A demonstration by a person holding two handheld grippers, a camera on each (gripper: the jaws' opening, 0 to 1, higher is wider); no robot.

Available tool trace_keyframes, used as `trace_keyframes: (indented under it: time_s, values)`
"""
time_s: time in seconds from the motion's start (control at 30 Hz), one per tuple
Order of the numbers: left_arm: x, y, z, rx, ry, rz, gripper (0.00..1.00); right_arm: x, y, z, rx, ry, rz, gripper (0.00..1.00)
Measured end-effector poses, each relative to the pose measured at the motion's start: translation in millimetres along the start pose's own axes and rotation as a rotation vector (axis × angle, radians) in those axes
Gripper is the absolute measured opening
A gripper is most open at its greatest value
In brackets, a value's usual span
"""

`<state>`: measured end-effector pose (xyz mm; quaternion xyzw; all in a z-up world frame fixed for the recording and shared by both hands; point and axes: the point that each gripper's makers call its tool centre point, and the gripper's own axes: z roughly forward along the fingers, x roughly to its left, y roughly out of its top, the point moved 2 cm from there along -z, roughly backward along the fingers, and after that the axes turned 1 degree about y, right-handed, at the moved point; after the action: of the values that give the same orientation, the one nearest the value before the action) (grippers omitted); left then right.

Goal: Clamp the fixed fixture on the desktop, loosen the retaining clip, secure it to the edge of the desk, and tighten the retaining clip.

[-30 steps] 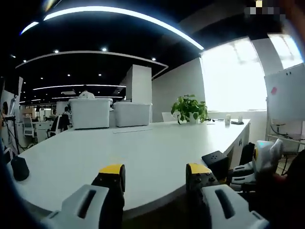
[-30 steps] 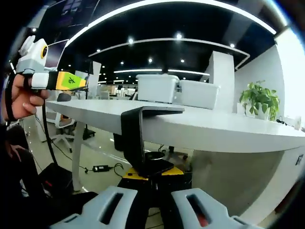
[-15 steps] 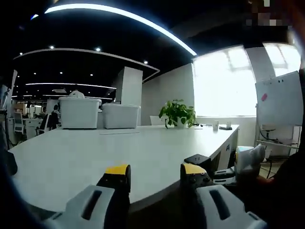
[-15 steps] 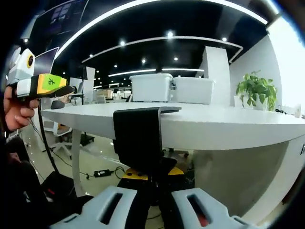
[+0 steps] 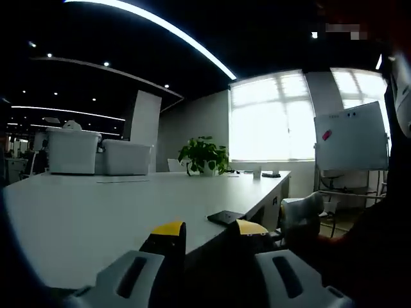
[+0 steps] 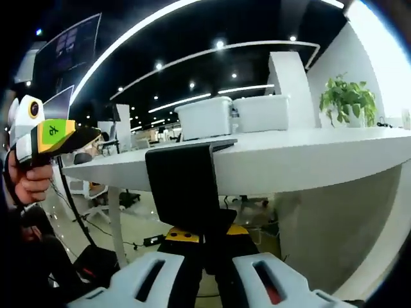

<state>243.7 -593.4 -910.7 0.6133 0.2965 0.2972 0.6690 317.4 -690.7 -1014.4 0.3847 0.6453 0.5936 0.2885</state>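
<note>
Right gripper [image 6: 207, 240] clamped on black fixture [image 6: 183, 189] hooked over desk edge [image 6: 308, 168], left gripper [image 5: 207, 232] narrowly parted, empty

left tongs [image 5: 209, 232]: jaws apart, empty | right tongs [image 6: 205, 236]: jaws clamped together

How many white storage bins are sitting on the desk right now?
2. One white bin stands at the far side of the desk, and a second white bin sits right beside it, nearer the potted plant. Others could be hidden behind them.
</note>
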Motion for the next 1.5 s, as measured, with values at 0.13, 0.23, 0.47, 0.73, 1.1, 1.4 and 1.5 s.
trace_keyframes:
  time_s: [0.13,0.23,0.47,0.73,1.1,1.4,1.5]
  values:
    - [-9.8,-8.1,6.8,0.044,-0.064,0.012,0.3,-1.9,-1.1,2.4,0.008,0.039,-0.023,0.04]
    - [-23.7,-14.1,12.9,0.064,-0.143,0.011,0.3,-2.3,-1.2,3.4,0.022,0.072,-0.03,0.04]
    - [-44.7,-21.8,30.9,0.069,-0.236,-0.021,0.3,-1.3,-2.2,4.5,0.04,0.125,-0.039,0.04]
    - [-59.3,-29.7,50.9,0.065,-0.282,-0.003,0.26,-1.4,-2.2,5.7,0.039,0.114,-0.033,0.05]
    - [-57.7,-47.3,81.0,0.094,-0.279,-0.042,0.17,-5.7,-2.0,7.1,0.018,0.13,-0.032,0.05]
    - [-56.2,-49.7,83.1,0.108,-0.271,-0.017,0.09,-7.0,-2.9,7.6,-0.03,0.107,0.006,0.06]
    - [-50.0,-51.0,85.9,0.106,-0.25,0.027,0.02,-8.2,-2.7,7.9,-0.034,0.099,0.001,0.08]
